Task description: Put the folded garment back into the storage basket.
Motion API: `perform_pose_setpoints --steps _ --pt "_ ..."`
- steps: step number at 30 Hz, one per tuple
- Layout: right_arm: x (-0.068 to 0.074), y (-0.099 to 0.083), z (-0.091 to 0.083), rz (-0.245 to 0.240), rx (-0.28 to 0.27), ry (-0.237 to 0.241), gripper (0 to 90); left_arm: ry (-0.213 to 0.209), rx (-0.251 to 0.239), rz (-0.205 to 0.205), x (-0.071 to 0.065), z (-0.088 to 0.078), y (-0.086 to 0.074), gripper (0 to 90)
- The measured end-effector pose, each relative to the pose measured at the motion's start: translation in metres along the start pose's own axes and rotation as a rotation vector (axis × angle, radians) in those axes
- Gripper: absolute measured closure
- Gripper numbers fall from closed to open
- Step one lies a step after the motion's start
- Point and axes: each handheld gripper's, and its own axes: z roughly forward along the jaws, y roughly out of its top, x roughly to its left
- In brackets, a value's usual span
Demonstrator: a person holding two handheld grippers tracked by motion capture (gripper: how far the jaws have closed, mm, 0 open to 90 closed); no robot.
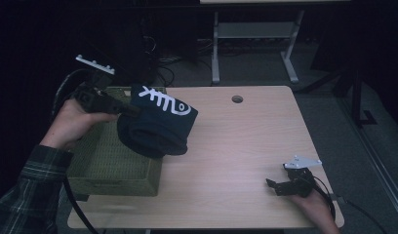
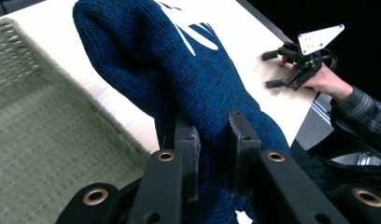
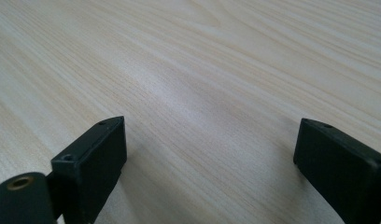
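A dark blue knitted hat (image 1: 158, 124) with a white pattern hangs in the air over the right edge of the green woven basket (image 1: 109, 161). My left gripper (image 1: 131, 109) is shut on its fabric. In the left gripper view the two black jaws pinch a fold of the hat (image 2: 198, 84), with the basket (image 2: 34, 121) below at left. My right gripper (image 1: 275, 187) rests open on the light wooden table (image 1: 236, 146) near its front right corner. Bare wood (image 3: 202, 93) lies between its wide-spread jaws. The right gripper (image 2: 277, 70) shows far off in the left gripper view too.
The basket sits at the table's left side, its inside showing woven green lining. A round cable hole (image 1: 237, 99) lies near the table's far edge. Beyond the table stand a white desk frame (image 1: 255, 39) and cables on the dark floor.
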Motion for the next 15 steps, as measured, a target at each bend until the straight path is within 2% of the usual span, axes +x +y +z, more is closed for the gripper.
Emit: perform_pose_setpoints --steps 15 --pt "-0.001 0.0 0.0 0.0 0.0 -0.006 9.2 0.065 -0.057 -0.063 0.017 -0.049 -0.026 77.3"
